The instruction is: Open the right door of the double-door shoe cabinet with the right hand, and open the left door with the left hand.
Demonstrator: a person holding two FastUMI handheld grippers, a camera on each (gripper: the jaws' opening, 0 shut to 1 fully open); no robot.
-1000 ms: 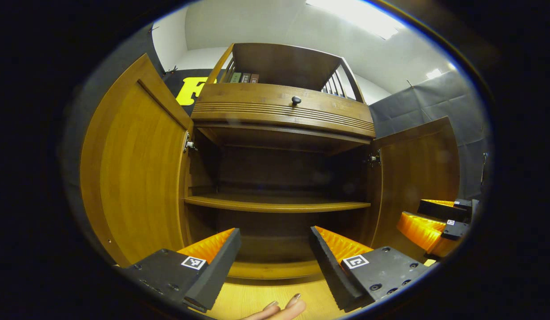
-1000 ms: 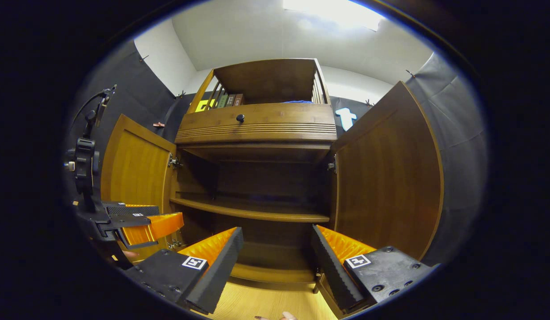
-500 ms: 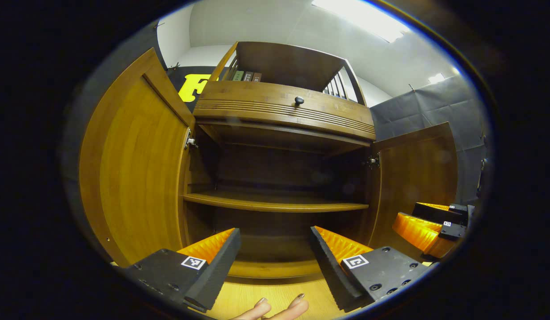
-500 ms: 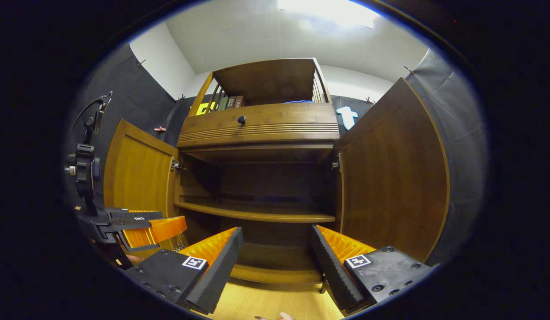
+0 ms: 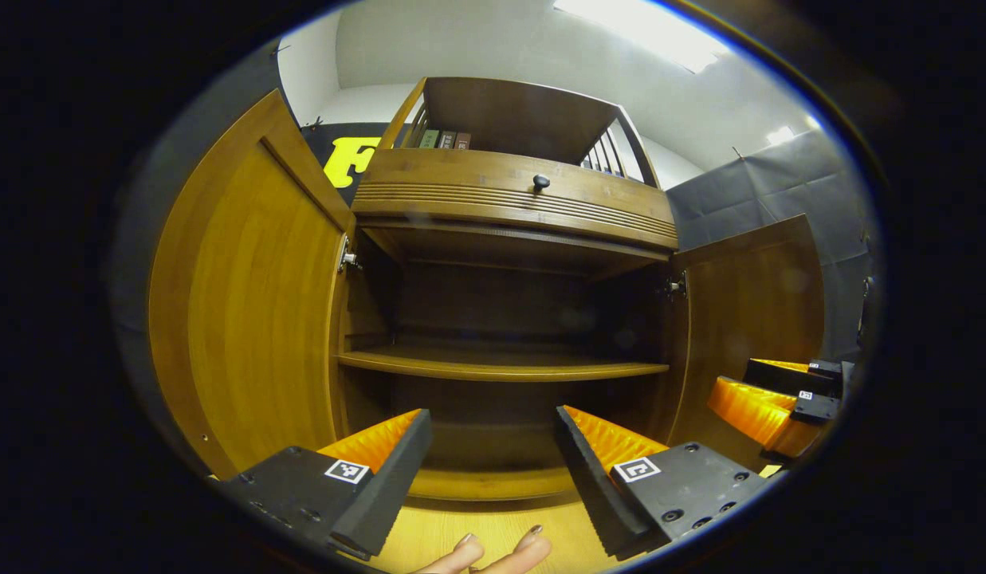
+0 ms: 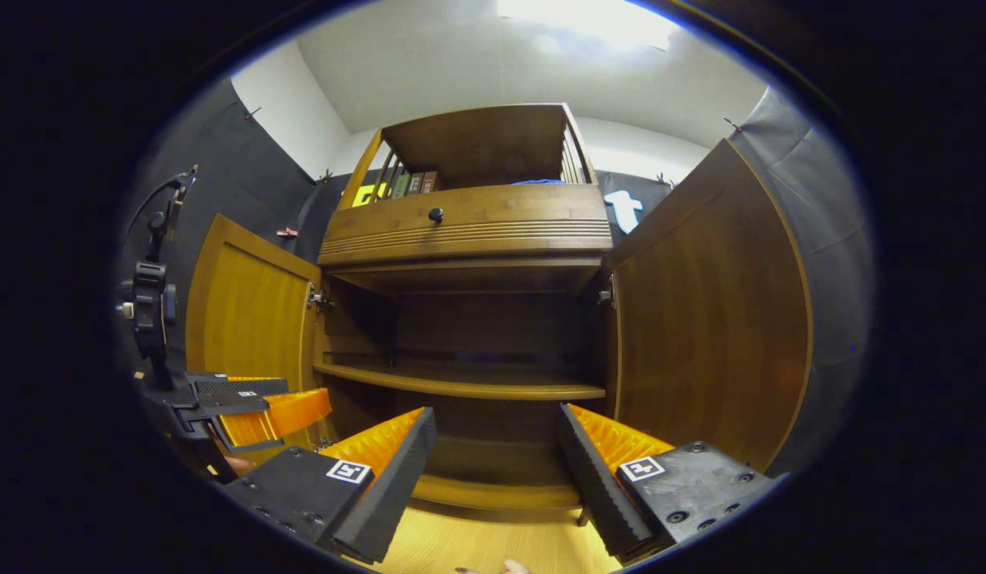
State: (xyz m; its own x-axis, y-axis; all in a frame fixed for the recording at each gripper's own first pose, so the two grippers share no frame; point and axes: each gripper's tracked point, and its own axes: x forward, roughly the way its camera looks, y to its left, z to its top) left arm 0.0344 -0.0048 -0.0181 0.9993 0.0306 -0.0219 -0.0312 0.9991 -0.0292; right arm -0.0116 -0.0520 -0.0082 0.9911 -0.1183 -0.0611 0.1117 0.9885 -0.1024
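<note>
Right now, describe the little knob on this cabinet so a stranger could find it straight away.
Start at the wooden shoe cabinet with both lower doors swung open. Above the open compartment runs a ribbed drawer front, and on it sits the small dark round knob, the only knob on that front.

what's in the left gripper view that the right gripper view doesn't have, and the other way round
Left gripper view: the right claw, open, low at the right edge in front of the right door.
Right gripper view: the left claw, open, by the left door, a black mount above it, and something blue on the top rack.
Both: the cabinet with both doors swung open, its middle shelf, drawer knob and books.
</note>
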